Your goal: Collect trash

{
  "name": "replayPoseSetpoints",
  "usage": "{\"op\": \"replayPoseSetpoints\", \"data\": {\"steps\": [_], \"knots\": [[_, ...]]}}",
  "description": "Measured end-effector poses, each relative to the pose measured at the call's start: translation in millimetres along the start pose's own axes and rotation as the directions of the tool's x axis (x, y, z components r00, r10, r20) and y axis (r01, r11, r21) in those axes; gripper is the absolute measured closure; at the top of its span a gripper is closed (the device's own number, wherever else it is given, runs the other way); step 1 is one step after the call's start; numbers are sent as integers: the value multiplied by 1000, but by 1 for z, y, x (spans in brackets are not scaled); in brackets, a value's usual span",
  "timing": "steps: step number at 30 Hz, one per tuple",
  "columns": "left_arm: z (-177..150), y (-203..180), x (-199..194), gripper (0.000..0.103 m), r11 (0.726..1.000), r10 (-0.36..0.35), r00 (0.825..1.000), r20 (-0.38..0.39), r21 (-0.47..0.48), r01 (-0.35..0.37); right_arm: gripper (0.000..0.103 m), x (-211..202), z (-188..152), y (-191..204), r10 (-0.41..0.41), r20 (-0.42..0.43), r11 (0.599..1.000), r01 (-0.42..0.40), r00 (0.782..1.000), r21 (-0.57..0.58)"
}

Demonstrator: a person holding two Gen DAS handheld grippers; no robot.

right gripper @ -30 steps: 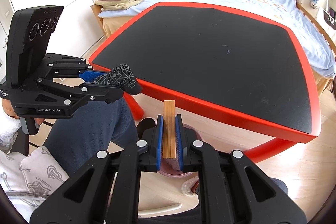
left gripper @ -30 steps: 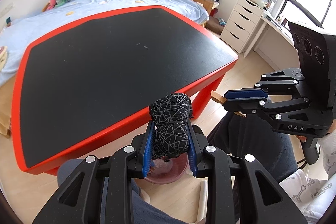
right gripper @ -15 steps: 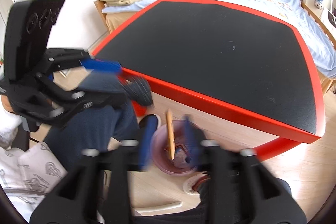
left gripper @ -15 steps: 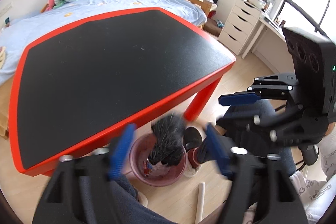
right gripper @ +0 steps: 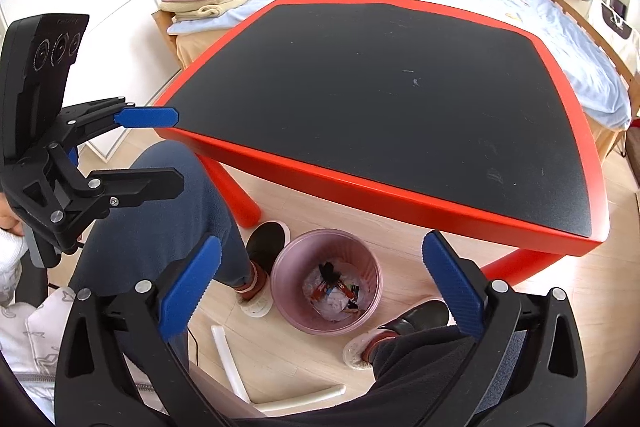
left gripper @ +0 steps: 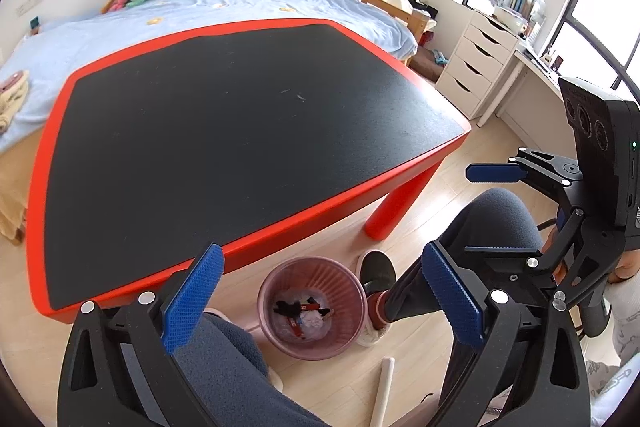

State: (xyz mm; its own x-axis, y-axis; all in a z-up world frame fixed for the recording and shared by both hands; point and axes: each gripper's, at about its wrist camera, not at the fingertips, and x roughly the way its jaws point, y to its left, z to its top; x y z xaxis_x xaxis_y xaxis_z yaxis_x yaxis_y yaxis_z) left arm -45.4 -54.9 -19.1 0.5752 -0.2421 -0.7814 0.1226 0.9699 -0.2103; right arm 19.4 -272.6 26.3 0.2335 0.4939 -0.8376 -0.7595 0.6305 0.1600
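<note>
Left wrist view: both grippers' jaws gape, released, above the pink bin (left gripper: 276, 331) of trash (wrapper print unreadable).

We see a pink ribbed trash bin (left gripper: 312, 307) standing upright on the floor, just near the red-edged surface. Inside lies crumpled trash (right gripper: 336, 293): white paper, dark and red wrappers.

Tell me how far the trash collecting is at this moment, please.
It looks nearly finished. Done: the pink bin on the floor already holds wrappers and crumpled paper. In hand: nothing; the left hand-held gripper and the right hand-held gripper are both open and empty above the bin. Left: no trash shows on the black tabletop, only faint marks.
</note>
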Motion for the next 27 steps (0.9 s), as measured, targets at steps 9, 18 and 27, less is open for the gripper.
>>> {"op": "replayPoseSetpoints", "data": {"steps": [9, 18, 27], "knots": [[1, 1, -4, 8, 1000, 13, 1000, 7, 3, -13, 3, -1, 4, -2, -35, -9, 998, 36, 999, 47], [15, 8, -16, 8, 999, 51, 998, 44, -13, -50, 3, -12, 18, -8, -59, 25, 996, 57, 998, 71], [47, 32, -32, 8, 991, 131, 986, 107, -40, -127, 3, -37, 59, -30, -137, 117, 988, 127, 984, 86]]}}
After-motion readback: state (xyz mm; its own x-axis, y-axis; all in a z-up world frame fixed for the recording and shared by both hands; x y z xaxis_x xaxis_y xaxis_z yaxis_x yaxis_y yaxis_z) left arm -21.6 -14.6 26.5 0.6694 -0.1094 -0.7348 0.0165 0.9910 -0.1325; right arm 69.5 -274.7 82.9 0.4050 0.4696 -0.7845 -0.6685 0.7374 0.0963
